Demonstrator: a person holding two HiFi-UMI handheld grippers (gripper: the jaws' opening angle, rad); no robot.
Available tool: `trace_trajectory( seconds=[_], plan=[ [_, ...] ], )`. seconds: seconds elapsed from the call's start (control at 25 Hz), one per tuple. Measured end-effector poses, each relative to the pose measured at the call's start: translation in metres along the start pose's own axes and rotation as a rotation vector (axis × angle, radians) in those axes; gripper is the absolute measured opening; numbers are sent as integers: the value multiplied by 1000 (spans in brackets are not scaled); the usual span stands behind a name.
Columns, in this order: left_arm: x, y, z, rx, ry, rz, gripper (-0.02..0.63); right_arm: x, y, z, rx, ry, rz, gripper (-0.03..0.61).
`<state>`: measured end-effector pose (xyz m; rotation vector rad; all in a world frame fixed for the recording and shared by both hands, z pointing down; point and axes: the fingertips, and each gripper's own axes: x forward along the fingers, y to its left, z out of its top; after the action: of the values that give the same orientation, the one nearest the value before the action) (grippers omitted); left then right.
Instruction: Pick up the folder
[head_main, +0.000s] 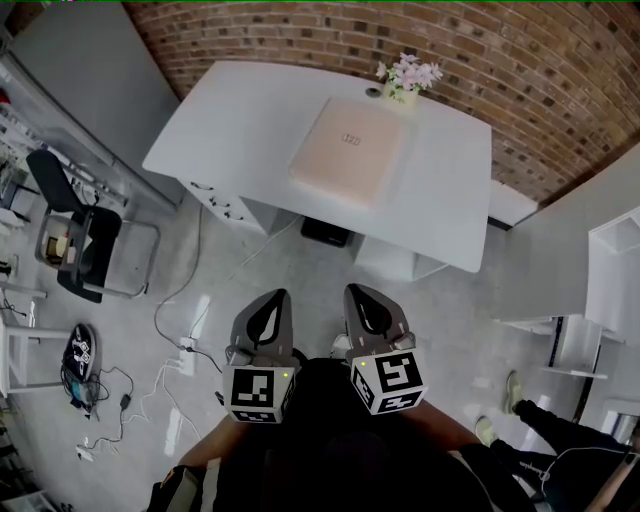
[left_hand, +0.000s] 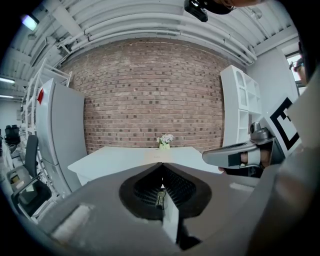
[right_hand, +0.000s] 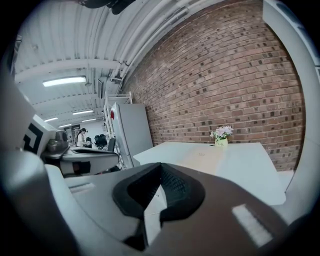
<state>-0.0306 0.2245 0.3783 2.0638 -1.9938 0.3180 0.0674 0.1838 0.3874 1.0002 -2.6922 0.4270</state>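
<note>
Closest to the head camera, low at 6 o'clock, two grey plastic grippers with black-and-white marker cubes are held side by side above the pale floor. On the left gripper (head_main: 274, 296) the fingers (left_hand: 140, 187) are pressed fully together with nothing between them. The right gripper (head_main: 358, 292) is likewise closed and empty, its fingers (right_hand: 175, 192) meeting at the tips. Both point toward 12 o'clock, slightly downward.

The pale pink, flat, near-square folder (head_main: 348, 150) lies on the white rectangular table (head_main: 230, 120), well apart from both grippers. It sits at about 1 o'clock from the left fingers and 12 o'clock from the right, so the right hand looks slightly nearer. Its sides run roughly from 7 to 1 o'clock, with one edge facing the grippers; which side is longer I cannot tell. A small pot of pink flowers (head_main: 405, 78) stands just beyond its far right corner. Reaching the folder will likely call for closing the distance and opening the fingers first.
</note>
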Motion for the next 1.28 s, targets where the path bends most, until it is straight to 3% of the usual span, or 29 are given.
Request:
trace_trajectory(
  seconds=[0.24,0.56,1.28],
  plan=[
    [9,-5,-2,9,17,3,-2,2,-15,-3,32,0,-11,2],
    [55,6,2,3,30,-72,-2,34,-40,-2,53,25,-82,2],
    [162,67,34,-27,15,-330,-2,127,-72,31,77,72,-333,2]
  ],
)
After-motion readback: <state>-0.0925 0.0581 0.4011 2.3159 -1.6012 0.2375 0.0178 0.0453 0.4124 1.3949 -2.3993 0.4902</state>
